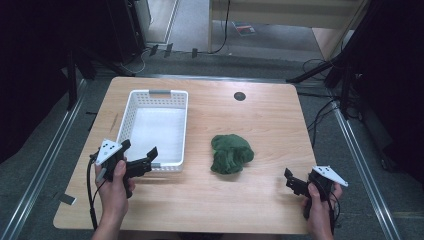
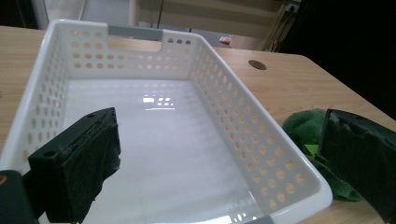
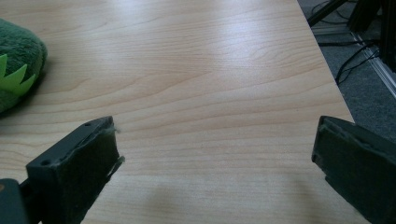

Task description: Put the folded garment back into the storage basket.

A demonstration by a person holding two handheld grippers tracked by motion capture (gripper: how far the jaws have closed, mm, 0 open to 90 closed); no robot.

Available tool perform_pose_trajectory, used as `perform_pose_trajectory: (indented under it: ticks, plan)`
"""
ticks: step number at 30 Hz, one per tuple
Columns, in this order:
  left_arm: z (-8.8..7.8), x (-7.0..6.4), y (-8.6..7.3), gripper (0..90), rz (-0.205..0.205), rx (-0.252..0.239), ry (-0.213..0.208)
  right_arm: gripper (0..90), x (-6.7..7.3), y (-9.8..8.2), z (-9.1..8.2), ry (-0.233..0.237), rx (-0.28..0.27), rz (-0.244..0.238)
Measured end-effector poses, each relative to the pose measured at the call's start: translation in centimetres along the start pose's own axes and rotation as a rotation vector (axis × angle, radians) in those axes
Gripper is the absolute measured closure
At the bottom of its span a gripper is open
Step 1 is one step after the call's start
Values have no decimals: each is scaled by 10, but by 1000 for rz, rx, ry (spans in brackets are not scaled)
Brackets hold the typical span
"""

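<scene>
left claw (image 1: pixel 141 156) released, over basket (image 1: pixel 131 105) corner | right claw (image 1: pixel 289 181) released, low, near green plush (image 1: pixel 230 153)

Green plush toy (image 1: pixel 231 154) crumpled beside white basket (image 1: pixel 131 107).

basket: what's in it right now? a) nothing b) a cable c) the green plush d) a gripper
a: the basket shows a bare white floor in the high view and the left gripper view, while the green plush lies on the table to its right, outside it.
</scene>
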State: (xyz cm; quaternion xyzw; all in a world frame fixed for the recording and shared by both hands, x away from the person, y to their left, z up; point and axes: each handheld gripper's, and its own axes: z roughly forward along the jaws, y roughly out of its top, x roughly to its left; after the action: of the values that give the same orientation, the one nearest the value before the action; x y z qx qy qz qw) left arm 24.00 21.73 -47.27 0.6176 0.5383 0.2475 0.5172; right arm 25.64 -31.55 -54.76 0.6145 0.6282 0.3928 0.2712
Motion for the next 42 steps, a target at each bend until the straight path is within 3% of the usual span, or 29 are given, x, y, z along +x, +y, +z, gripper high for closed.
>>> perform_pose_trajectory:
  ticks: [17,37,42]
  plan:
    - [34,-43,6,0,42,60,-85,2,-1,0,0,-4,2,15]
    - [73,-99,7,0,64,107,-183,0,-2,1,0,-4,5,26]
    - [86,-115,5,0,82,140,-208,0,-2,1,1,-3,6,27]
